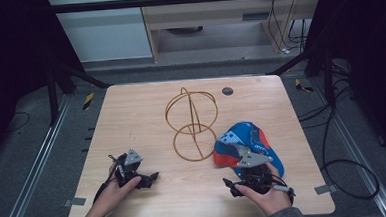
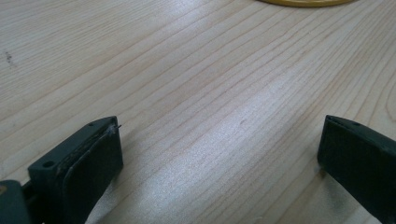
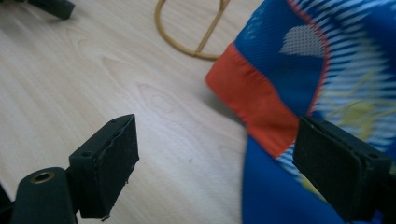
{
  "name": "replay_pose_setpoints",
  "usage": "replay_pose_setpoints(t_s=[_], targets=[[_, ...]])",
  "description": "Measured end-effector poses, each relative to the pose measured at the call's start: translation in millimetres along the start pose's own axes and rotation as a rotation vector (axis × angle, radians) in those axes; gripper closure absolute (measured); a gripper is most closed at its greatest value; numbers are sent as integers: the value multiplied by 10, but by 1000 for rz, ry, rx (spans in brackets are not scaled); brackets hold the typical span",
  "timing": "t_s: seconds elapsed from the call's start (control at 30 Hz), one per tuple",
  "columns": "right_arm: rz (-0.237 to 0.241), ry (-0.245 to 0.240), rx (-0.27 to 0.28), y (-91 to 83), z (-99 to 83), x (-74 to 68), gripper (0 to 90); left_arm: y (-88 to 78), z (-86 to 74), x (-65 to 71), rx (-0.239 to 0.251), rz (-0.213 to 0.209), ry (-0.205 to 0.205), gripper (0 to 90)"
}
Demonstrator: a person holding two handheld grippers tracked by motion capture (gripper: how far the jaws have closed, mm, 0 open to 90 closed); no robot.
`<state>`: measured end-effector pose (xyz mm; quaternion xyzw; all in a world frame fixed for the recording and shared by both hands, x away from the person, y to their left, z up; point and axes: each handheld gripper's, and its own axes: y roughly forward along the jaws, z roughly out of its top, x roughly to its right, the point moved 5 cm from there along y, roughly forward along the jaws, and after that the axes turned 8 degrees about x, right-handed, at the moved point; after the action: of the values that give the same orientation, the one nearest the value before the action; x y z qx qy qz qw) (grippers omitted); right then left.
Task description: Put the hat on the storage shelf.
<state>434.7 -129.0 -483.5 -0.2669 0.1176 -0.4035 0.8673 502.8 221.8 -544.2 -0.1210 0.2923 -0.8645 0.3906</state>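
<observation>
Right tongs (image 3: 215, 154) gape wide at lower frame, one pad over the blue-and-red cloth (image 3: 303, 70). Left tongs (image 2: 219, 154) stand wide above bare tabletop (image 2: 187, 70).

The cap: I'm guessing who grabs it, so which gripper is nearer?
Right. The right gripper is at the cap's near edge, jaws open, one over the fabric. The left gripper rests well off to its left.

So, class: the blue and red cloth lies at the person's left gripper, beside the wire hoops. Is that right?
Not quite. The blue and red cloth lies at the right gripper, not the left; the high view shows it. It does lie beside the wire hoops.
</observation>
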Motion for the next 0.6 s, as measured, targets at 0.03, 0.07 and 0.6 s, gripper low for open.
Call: replay_pose_setpoints(t_s=[0.03, 0.07, 0.6], targets=[[0, 0, 0, 0, 0, 0, 142, 0, 0, 0, 0, 0, 0, 0], [-9, -6, 3, -19, 34, 26, 142, 0, 0, 0, 0, 0, 0, 0], [-142, -8, -109, -251, 274, 625, 154, -1, -1, 0, 0, 0, 0, 0]])
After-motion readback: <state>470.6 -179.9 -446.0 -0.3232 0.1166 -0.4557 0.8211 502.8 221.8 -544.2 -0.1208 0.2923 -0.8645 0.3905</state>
